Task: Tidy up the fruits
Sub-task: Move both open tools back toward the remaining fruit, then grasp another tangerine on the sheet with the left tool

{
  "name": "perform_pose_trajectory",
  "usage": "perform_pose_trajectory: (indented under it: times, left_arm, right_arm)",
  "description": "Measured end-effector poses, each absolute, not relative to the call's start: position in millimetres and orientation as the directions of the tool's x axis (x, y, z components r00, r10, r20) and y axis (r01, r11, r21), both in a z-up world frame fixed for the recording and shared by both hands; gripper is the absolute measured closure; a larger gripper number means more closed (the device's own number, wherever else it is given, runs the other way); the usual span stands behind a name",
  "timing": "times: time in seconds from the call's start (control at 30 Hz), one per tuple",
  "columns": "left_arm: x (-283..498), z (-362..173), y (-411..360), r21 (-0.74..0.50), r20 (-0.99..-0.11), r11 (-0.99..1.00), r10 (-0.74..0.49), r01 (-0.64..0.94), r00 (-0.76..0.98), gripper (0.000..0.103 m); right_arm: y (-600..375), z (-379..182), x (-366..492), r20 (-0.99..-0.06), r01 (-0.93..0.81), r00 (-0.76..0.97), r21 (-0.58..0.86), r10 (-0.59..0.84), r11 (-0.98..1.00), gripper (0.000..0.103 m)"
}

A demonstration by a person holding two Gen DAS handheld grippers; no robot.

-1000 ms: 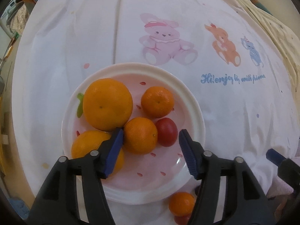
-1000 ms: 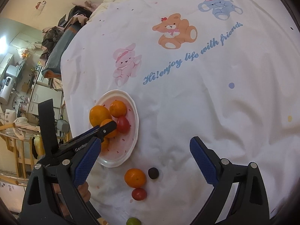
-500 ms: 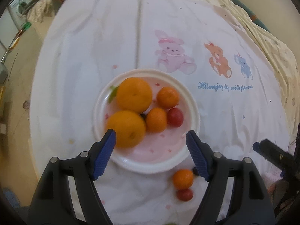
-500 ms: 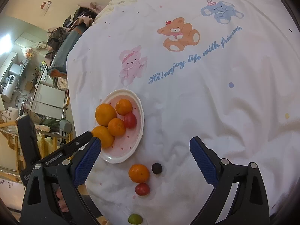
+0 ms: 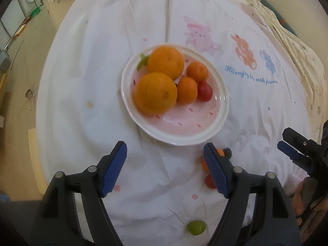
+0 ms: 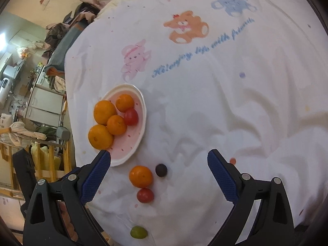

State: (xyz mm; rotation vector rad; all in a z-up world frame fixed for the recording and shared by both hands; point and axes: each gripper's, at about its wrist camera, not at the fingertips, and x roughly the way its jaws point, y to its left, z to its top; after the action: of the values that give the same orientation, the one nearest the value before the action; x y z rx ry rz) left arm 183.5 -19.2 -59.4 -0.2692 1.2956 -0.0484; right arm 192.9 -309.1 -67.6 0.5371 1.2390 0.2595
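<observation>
A white plate [image 5: 222, 110] [image 6: 143, 127] holds two big oranges [image 5: 155, 93], two small mandarins [image 5: 187, 90] and a red tomato [image 5: 204, 91]. On the cloth in front of it lie a loose mandarin [image 6: 141, 176], a dark grape [image 6: 161, 170], a red tomato [image 6: 145, 195] and a green grape [image 6: 138, 232] [image 5: 196, 227]. My left gripper [image 5: 165, 170] is open and empty, just in front of the plate. My right gripper [image 6: 158, 176] is open and empty above the loose fruits.
A white cloth printed with a pink rabbit [image 6: 134, 58], a bear [image 6: 184, 26] and blue writing covers the table. The table's left edge drops to cluttered furniture [image 6: 41, 102]. The right gripper's tip shows in the left wrist view [image 5: 295, 149].
My left gripper has let go of an orange on the plate and pulled back toward me. The right gripper has barely moved.
</observation>
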Motion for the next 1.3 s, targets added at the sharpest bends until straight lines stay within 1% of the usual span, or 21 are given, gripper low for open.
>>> perform_pose_trajectory:
  times: [0.17, 0.27, 0.33, 0.43, 0.57, 0.6, 0.67, 0.7, 0.73, 0.77, 0.83, 1.03, 1.3]
  left_arm:
    - [181.1, -66.1, -39.1, -0.246, -0.945, 0.965, -0.218, -0.092, 0.245, 0.029]
    - [181.7, -66.1, -66.2, -0.215, -0.948, 0.977, -0.207, -0.008, 0.242, 0.029]
    - [181.6, -70.5, -79.1, -0.193, -0.955, 0.981, -0.193, 0.019, 0.225, 0.029]
    - [182.8, -84.9, -94.4, -0.223, -0.959, 0.975, -0.222, 0.015, 0.178, 0.029]
    - [187.3, -98.1, -107.6, -0.21, -0.965, 0.978, -0.21, 0.013, 0.159, 0.03]
    - [188.0, -100.8, -109.5, -0.209, -0.966, 0.978, -0.208, 0.007, 0.154, 0.032]
    - [189.8, -106.2, -114.1, -0.21, -0.968, 0.978, -0.208, -0.002, 0.14, 0.041]
    - [190.9, -109.6, -117.1, -0.202, -0.971, 0.979, -0.2, -0.001, 0.13, 0.043]
    - [191.4, -112.4, -118.9, -0.188, -0.974, 0.982, -0.187, 0.0, 0.125, 0.05]
    - [192.0, -114.3, -119.9, -0.172, -0.978, 0.985, -0.17, -0.001, 0.12, 0.061]
    - [193.3, -118.2, -120.8, -0.183, -0.978, 0.983, -0.181, -0.008, 0.104, 0.066]
    - [192.0, -112.1, -119.2, -0.171, -0.977, 0.985, -0.17, 0.009, 0.13, 0.07]
    - [181.7, -73.0, -96.6, -0.177, -0.964, 0.984, -0.178, 0.023, 0.199, 0.07]
  right_arm:
    - [-319.7, -74.7, 184.9, -0.836, 0.152, 0.321, 0.51, 0.446, 0.847, 0.005]
    - [-322.6, -75.3, 184.4, -0.839, 0.162, 0.325, 0.504, 0.436, 0.849, 0.005]
    - [-323.0, -72.8, 184.2, -0.842, 0.157, 0.335, 0.493, 0.423, 0.856, 0.005]
    - [-324.7, -71.8, 184.3, -0.845, 0.153, 0.34, 0.484, 0.414, 0.862, 0.005]
    - [-328.1, -72.4, 185.7, -0.845, 0.156, 0.34, 0.483, 0.413, 0.861, 0.005]
    - [-328.8, -72.3, 185.6, -0.844, 0.157, 0.341, 0.486, 0.414, 0.86, 0.005]
    - [-330.8, -70.8, 185.9, -0.838, 0.157, 0.346, 0.494, 0.421, 0.855, 0.005]
    - [-331.1, -70.2, 186.0, -0.836, 0.156, 0.348, 0.498, 0.424, 0.853, 0.005]
    - [-332.1, -68.9, 186.2, -0.833, 0.154, 0.351, 0.502, 0.428, 0.851, 0.005]
    - [-332.4, -68.0, 186.7, -0.831, 0.152, 0.354, 0.503, 0.429, 0.851, 0.005]
    - [-333.9, -66.8, 187.5, -0.829, 0.151, 0.357, 0.505, 0.43, 0.85, 0.005]
    - [-335.0, -65.4, 188.6, -0.822, 0.154, 0.362, 0.517, 0.439, 0.842, 0.005]
    - [-326.2, -64.1, 189.4, -0.825, 0.132, 0.358, 0.509, 0.438, 0.851, 0.005]
